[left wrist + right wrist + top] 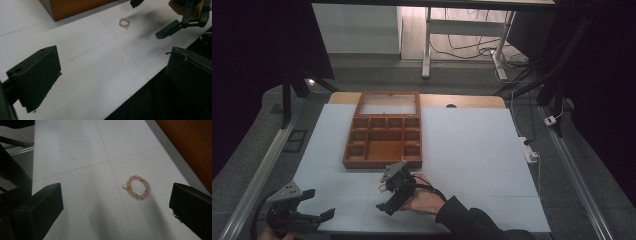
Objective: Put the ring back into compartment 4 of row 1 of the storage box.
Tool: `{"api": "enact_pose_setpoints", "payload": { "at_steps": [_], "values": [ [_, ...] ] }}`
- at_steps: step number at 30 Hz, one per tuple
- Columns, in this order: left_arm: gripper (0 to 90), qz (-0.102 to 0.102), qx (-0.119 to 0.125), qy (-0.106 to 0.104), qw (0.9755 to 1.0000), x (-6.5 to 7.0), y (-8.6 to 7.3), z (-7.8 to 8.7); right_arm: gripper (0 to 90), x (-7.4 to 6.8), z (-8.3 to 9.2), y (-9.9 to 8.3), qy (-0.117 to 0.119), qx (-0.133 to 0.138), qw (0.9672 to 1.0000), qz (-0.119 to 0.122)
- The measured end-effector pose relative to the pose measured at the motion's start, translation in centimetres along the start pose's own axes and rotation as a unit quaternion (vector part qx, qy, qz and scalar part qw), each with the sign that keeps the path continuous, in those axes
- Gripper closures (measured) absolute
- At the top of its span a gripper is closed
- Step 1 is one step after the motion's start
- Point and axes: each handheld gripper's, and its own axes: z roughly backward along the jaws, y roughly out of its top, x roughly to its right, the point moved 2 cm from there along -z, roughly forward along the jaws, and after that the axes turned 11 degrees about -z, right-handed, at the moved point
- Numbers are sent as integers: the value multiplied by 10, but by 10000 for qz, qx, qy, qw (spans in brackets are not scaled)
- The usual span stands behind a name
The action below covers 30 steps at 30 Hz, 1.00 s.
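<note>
On the white table [472, 150], just in front of the wooden box, a small beaded bracelet [138, 187] is lying flat in a closed ring. Its beads are showing pale pink with a few gold ones between them, and a small whitish bead is sitting at one side of the ring. In the right gripper view the bracelet is lying between the two black jaws but farther out along the table, touching neither of them. In the left gripper view the same bracelet [124, 23] is showing well off across the table, close to the box's near wall.

Above it, the right tool [393, 192] is hanging over the table with its jaws spread wide and nothing between them. The person's right hand [424, 199] is gripping it, with a dark sleeve coming in from the bottom edge of the high view. In the left gripper view the right tool [160, 20] is appearing at the upper right, its jaws standing apart above the table.

At the table's near left corner, the left tool [314, 203] is pointing across toward the right tool, well apart from the bracelet. Its jaws are also standing wide open and gripping nothing.

Beyond the bracelet, the wooden box [383, 131] is sitting open near the middle of the table, showing several small compartments and one larger one, with its glass-panelled lid lying back toward the far edge.
</note>
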Motion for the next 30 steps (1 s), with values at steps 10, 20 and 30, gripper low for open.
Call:
{"api": "enact_pose_setpoints", "payload": {
  "at_steps": [10, 20, 30],
  "values": [
    [0, -23, -24, 14, 10000, 0, 0, 0, 77, -7, -17, 2, 228, -236, 9992, 209],
    [0, -42, -35, 25, 10000, 1, 0, 0, 450, -2, -16, 1, -90, -398, 9970, 653],
    [0, -54, -46, 23, 10000, 1, 0, 0, 871, 1, -10, 2, -140, -551, 9970, 533]
  ]
}}
